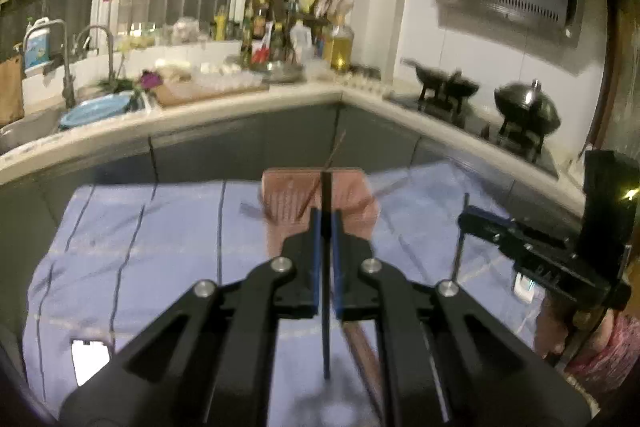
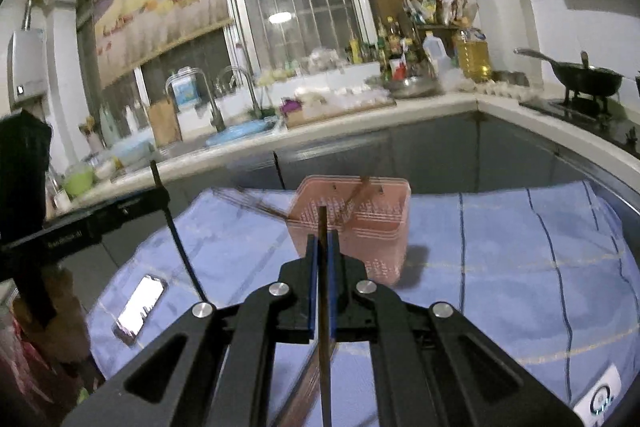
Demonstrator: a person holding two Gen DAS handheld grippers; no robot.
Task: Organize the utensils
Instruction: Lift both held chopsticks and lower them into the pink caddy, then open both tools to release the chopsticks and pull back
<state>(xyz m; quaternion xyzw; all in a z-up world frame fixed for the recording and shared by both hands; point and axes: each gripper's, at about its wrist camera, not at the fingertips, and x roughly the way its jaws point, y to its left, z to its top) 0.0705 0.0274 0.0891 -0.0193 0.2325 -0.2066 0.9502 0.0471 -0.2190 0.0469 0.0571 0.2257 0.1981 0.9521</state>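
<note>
Chopsticks were the job, in a kitchen whose L-shaped counter [image 2: 360,123] ran beyond both grippers. Below them spread a blue striped cloth [image 1: 152,235]. Straight ahead of each gripper stood a pink slotted basket [image 2: 376,227] with one brown chopstick [image 2: 358,193] leaning inside. A phone [image 2: 140,303] lay to the left of the right gripper [image 2: 322,247], which was clamped on a brown chopstick [image 2: 325,347]. Likewise the left gripper [image 1: 326,223] pinched a dark chopstick [image 1: 326,307].
</note>
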